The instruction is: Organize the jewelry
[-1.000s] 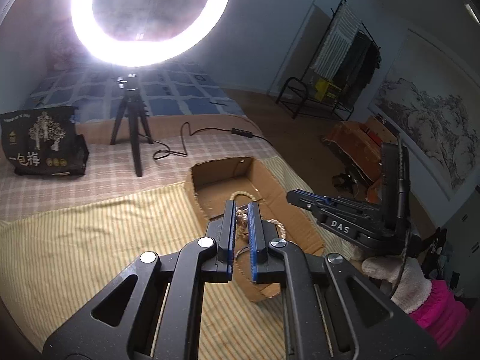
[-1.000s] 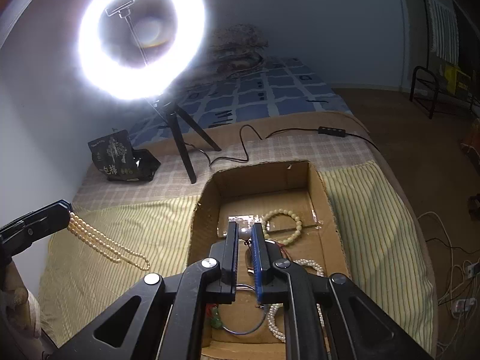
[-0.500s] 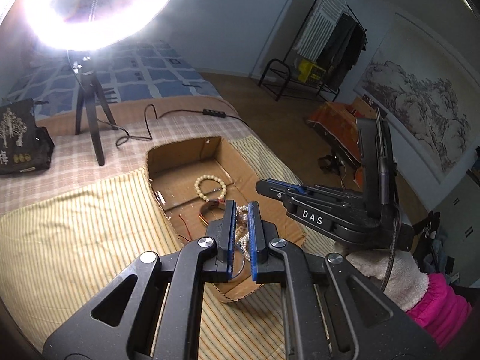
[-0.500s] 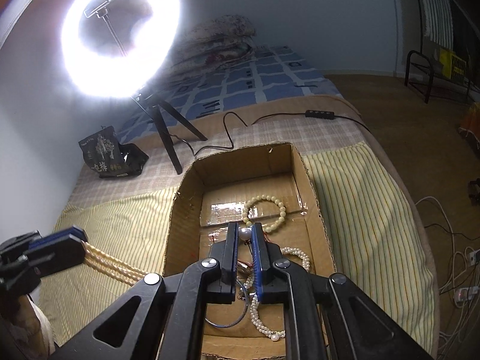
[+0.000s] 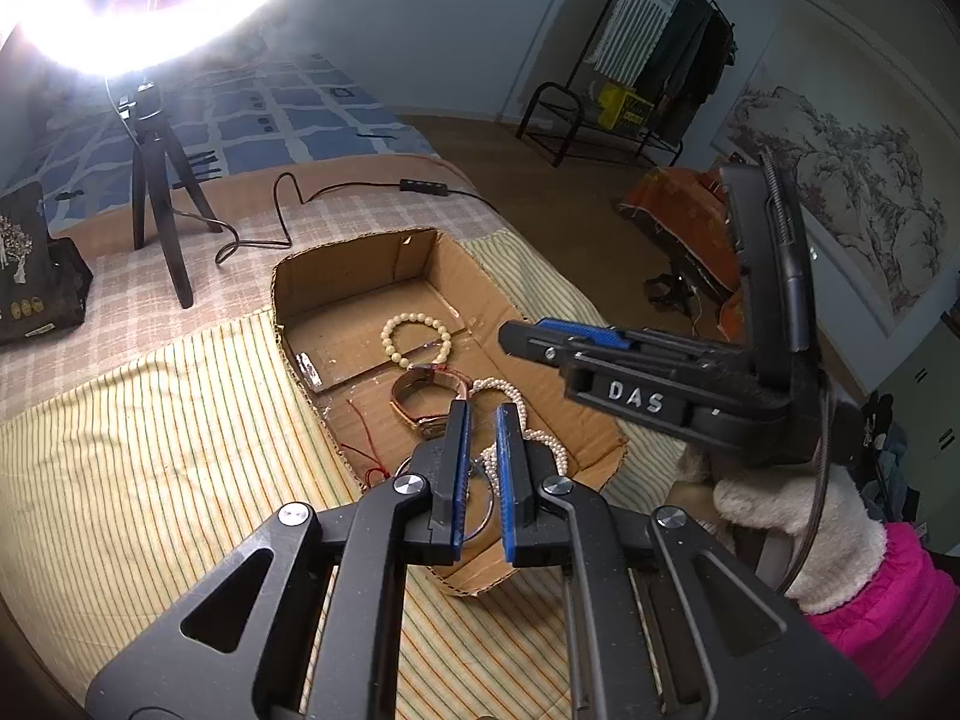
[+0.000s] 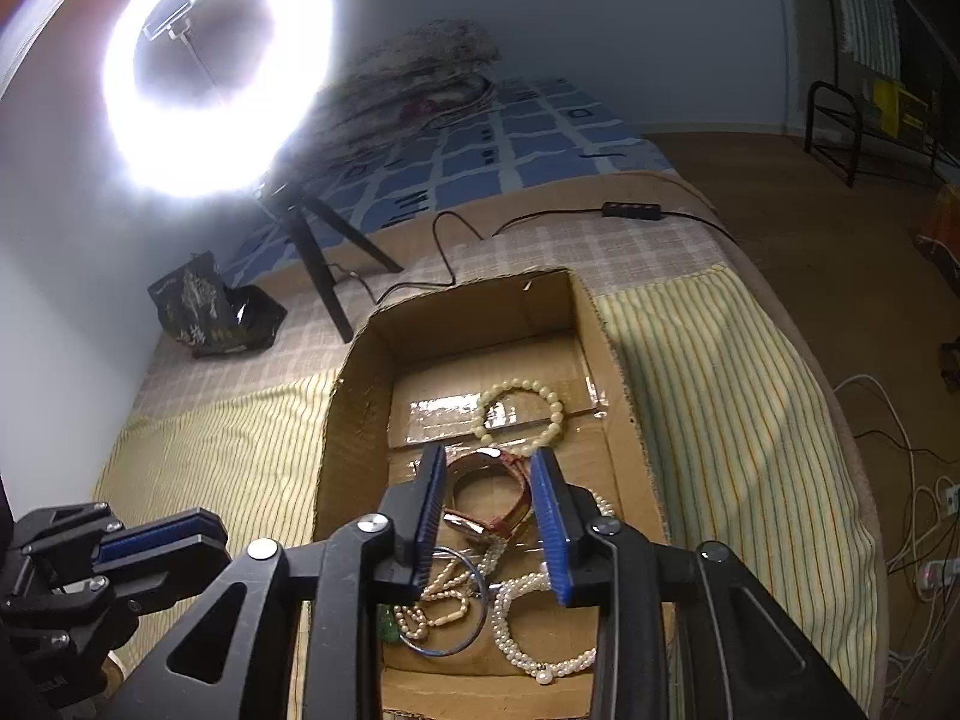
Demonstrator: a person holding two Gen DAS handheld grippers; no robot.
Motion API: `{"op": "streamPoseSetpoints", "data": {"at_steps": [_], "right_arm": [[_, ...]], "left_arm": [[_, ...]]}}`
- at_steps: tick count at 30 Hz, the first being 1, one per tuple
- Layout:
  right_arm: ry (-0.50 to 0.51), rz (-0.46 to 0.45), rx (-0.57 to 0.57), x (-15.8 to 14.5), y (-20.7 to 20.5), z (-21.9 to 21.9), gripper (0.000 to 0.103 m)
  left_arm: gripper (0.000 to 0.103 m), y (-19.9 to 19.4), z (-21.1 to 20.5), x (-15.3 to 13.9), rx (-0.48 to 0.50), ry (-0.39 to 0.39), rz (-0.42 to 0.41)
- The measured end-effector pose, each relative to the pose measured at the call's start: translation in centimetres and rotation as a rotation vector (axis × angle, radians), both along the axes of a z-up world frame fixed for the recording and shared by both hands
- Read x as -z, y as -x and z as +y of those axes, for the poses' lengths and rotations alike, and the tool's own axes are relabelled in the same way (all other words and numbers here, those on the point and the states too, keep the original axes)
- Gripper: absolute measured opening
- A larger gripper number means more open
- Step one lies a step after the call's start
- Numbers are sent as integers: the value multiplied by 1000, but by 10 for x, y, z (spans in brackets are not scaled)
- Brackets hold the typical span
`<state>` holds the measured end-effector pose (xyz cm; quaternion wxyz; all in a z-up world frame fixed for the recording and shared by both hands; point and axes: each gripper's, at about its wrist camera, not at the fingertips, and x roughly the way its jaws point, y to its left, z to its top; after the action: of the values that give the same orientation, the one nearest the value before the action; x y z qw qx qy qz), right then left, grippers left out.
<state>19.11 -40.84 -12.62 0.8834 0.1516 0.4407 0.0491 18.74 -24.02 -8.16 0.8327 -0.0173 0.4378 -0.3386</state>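
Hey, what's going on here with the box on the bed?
A person is sorting jewelry with two handheld grippers. A cardboard box on the striped blanket holds a bead bracelet, a watch, pearl strands and a bangle. The right gripper hovers open above the watch. The left gripper, slightly open, holds nothing.
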Motion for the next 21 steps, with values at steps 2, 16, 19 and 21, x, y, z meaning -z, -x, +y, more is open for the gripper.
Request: {"op": "streamPoseSetpoints", "data": {"at_steps": [2, 16, 19, 21], "right_arm": [[0, 0, 17, -1, 1, -3, 50], [61, -26, 58, -17, 7, -5, 85], [75, -28, 68, -21, 10, -5, 90], [87, -33, 74, -25, 13, -4, 95]], "left_arm": [[28, 1, 1, 0, -4, -1, -4], [51, 8, 8, -10, -27, -24, -57], [54, 12, 10, -15, -29, -28, -76], [59, 15, 12, -18, -32, -35, -86]]}}
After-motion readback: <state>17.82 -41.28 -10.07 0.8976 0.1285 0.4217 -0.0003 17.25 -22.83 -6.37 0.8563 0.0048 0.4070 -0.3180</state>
